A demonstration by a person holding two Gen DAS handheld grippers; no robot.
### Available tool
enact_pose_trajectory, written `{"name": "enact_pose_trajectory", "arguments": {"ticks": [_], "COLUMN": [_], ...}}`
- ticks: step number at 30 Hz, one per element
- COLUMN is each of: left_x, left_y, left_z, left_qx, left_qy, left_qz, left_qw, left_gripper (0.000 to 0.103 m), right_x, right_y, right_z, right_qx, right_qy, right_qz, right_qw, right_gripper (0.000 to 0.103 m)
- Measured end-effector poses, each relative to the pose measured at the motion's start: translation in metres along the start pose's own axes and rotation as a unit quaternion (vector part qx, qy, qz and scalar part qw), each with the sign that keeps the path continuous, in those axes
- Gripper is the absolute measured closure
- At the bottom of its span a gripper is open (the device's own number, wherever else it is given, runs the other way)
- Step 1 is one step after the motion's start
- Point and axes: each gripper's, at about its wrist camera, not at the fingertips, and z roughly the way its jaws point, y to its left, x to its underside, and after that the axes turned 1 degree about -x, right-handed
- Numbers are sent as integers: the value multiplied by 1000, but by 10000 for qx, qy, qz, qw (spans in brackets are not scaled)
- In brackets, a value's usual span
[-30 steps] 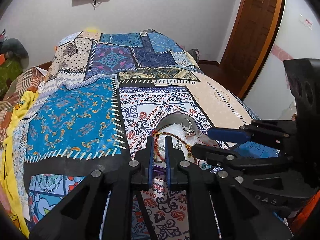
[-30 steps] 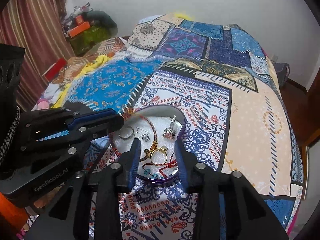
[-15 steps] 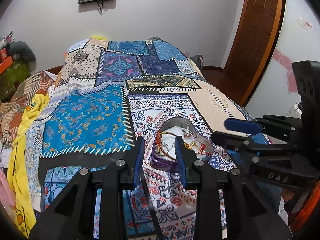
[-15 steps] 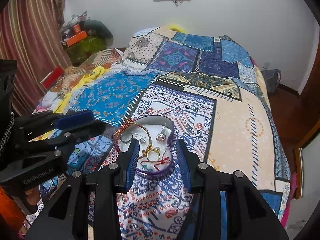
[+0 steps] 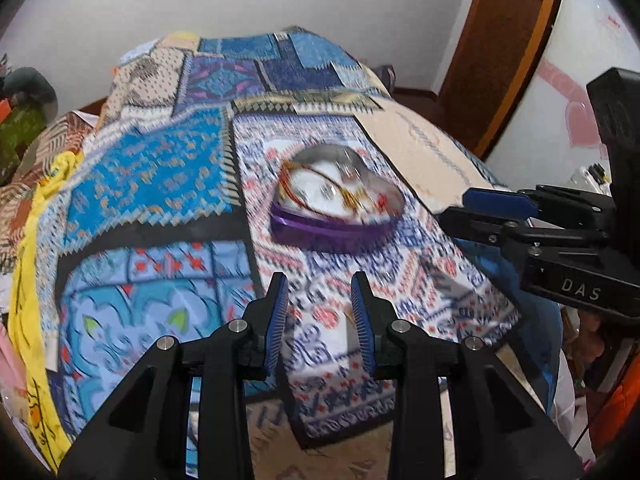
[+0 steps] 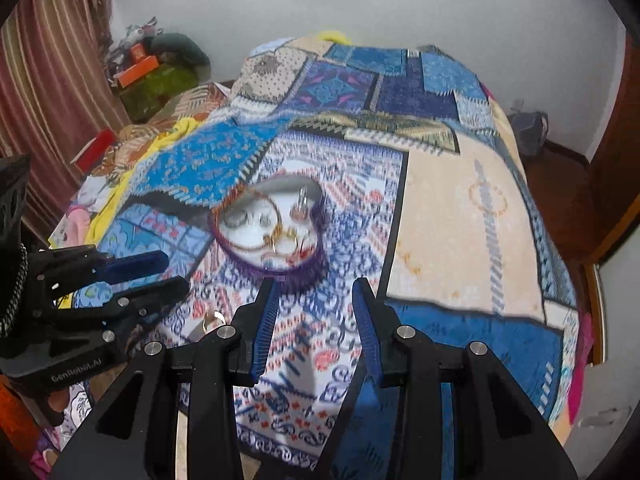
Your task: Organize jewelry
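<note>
So we've got both tools hovering over the bed (image 6: 472,208), and the heart-shaped jewelry box (image 5: 334,220) sits on the patchwork bedspread (image 5: 152,168), just ahead of the fingertips. Our left hand-held gripper (image 5: 320,312) is released, jaws spread with nothing between them. Same for the right hand-held gripper (image 6: 314,316): released, holding nothing.

Inside the box we can make out a red-and-gold bracelet (image 6: 256,220), a gold ring (image 6: 286,236) and some small silver pieces, all a bit blurred. There also looks to be 1 loose ring (image 6: 212,322) lying on the cover near the left tool, outside the box.

Handling guess: this stuff is feather-light, small and slippery. The bracelet is floppy, so we'd pinch it across the cord. The rings are stiff but tiny, so we'd nip the band edge-on and go gently, since the soft bedding gives under pressure.
</note>
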Motion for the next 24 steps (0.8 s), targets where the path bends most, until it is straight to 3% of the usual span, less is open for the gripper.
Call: {"name": "enact_pose_trajectory", "arguments": {"ticks": [10, 18, 21, 24], "left_x": [16, 17, 17, 18], "left_y": [-19, -22, -24, -25], "left_z": [21, 29, 29, 27], "left_qx": [83, 141, 55, -2], "left_qy": [376, 313, 165, 67], "left_qz": [279, 345, 419, 542], "left_qw": [9989, 9988, 9990, 9985], "left_gripper": [71, 71, 82, 83], "right_x": [18, 21, 20, 20], "right_y": [6, 4, 4, 6], "right_z": [12, 17, 18, 19], "right_qx": [-93, -121, -124, -106], "right_qy": [277, 347, 356, 365], "right_qz": [-9, 57, 58, 21], "right_qw": [9996, 9993, 9993, 9993], "right_gripper": [68, 68, 68, 68]}}
